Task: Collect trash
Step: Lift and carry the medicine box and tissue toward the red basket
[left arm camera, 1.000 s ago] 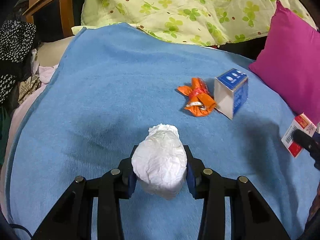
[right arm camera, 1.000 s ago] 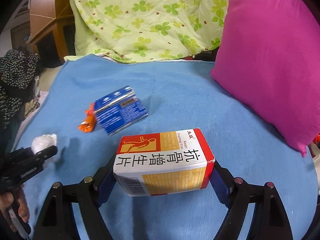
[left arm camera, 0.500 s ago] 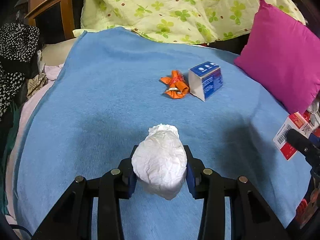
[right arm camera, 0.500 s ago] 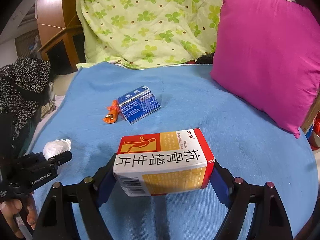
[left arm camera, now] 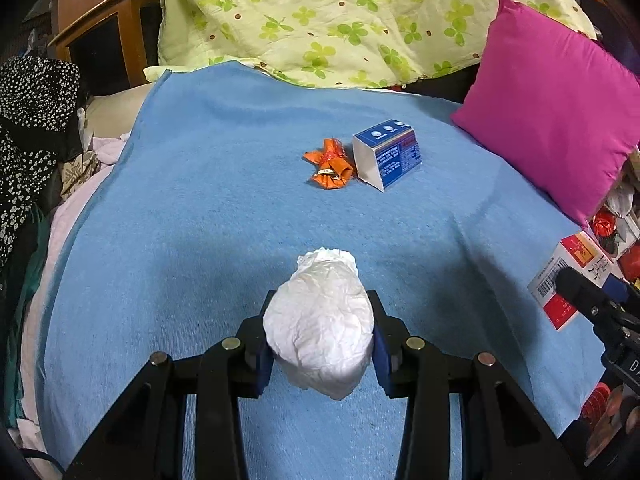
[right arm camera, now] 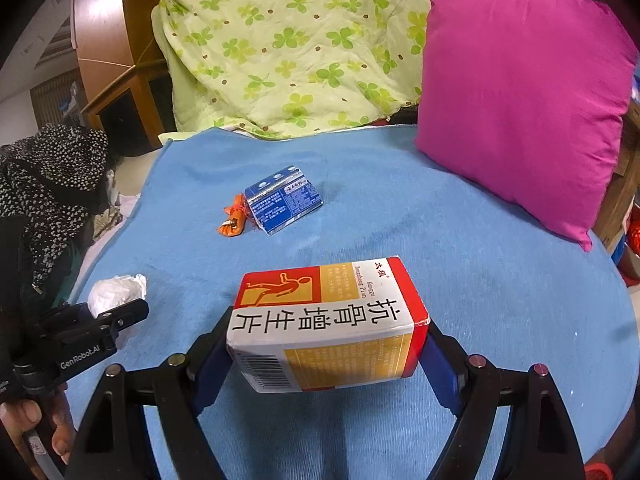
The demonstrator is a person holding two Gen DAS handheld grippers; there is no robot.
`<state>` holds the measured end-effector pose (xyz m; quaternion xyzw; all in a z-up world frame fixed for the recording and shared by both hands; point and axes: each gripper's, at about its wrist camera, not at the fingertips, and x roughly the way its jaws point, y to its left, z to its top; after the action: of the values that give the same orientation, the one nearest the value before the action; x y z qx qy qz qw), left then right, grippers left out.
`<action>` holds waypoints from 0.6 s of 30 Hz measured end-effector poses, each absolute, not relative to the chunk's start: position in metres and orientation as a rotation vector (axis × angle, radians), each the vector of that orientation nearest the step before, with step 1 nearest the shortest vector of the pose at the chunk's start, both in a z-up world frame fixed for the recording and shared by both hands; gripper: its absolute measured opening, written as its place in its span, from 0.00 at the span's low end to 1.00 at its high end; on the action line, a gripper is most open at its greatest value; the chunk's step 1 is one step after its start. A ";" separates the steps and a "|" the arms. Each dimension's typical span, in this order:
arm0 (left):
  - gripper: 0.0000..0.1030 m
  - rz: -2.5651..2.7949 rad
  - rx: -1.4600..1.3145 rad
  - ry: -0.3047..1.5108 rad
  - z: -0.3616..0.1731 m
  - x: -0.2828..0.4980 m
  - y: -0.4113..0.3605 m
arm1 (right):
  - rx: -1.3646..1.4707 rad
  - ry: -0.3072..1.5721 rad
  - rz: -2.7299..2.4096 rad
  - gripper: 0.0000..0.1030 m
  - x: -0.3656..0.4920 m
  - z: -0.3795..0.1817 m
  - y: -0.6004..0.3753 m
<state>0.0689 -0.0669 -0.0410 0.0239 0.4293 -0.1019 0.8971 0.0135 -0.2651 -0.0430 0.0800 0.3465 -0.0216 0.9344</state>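
We have a crumpled white paper wad [left arm camera: 320, 320] pinched between the blue pads of our left gripper [left arm camera: 320, 350], lifted clear above the blue blanket [left arm camera: 200, 220]. Our right gripper [right arm camera: 326, 344] clamps a red-and-yellow medicine box [right arm camera: 328, 320] by its two ends, jaws set wide around it, also held off the blanket. From the left view that box shows at the blanket's right edge.

Two pieces are not yet collected: an orange wrapper [left arm camera: 330, 164] lies near the middle of the blanket, and a blue-and-white carton [left arm camera: 388, 156] rests just beside it on the side nearer the magenta pillow [left arm camera: 560, 100]; whether they touch we cannot tell. The green clover quilt [left arm camera: 340, 20] is heaped beyond the blanket's far edge. No bin appears in either view.

We judge the wad the likelier loss: it is soft and bulges past the pads, so a jolt could squeeze it out onto the blanket. The box is gripped only at its ends with its front overhanging, so a quick tilt could pivot it loose. With both grippers full, reaching for the wrapper or carton would force a drop.
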 end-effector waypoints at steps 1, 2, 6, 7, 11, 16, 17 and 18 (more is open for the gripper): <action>0.41 -0.214 0.049 0.890 -0.040 0.067 -0.068 | 0.168 0.708 -0.045 0.83 0.011 -0.043 -0.266; 0.41 -0.216 0.050 0.889 -0.040 0.066 -0.069 | 0.171 0.707 -0.046 0.83 0.010 -0.043 -0.267; 0.41 -0.226 0.060 0.895 -0.039 0.059 -0.075 | 0.181 0.702 -0.053 0.83 0.004 -0.042 -0.271; 0.41 -0.228 0.064 0.896 -0.039 0.058 -0.077 | 0.185 0.700 -0.054 0.83 0.002 -0.042 -0.273; 0.41 -0.237 0.073 0.902 -0.039 0.053 -0.084 | 0.191 0.699 -0.058 0.83 -0.005 -0.042 -0.277; 0.41 -0.249 0.089 0.901 -0.037 0.046 -0.092 | 0.209 0.700 -0.066 0.83 -0.017 -0.044 -0.283; 0.41 -0.250 0.090 0.901 -0.037 0.045 -0.094 | 0.212 0.699 -0.067 0.83 -0.019 -0.044 -0.284; 0.41 -0.252 0.091 0.901 -0.037 0.044 -0.096 | 0.214 0.698 -0.067 0.83 -0.022 -0.044 -0.285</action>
<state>0.0435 -0.0955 -0.0367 0.0438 0.4343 -0.1212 0.8915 -0.0219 -0.2849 -0.0437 0.1049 0.3410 -0.0327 0.9336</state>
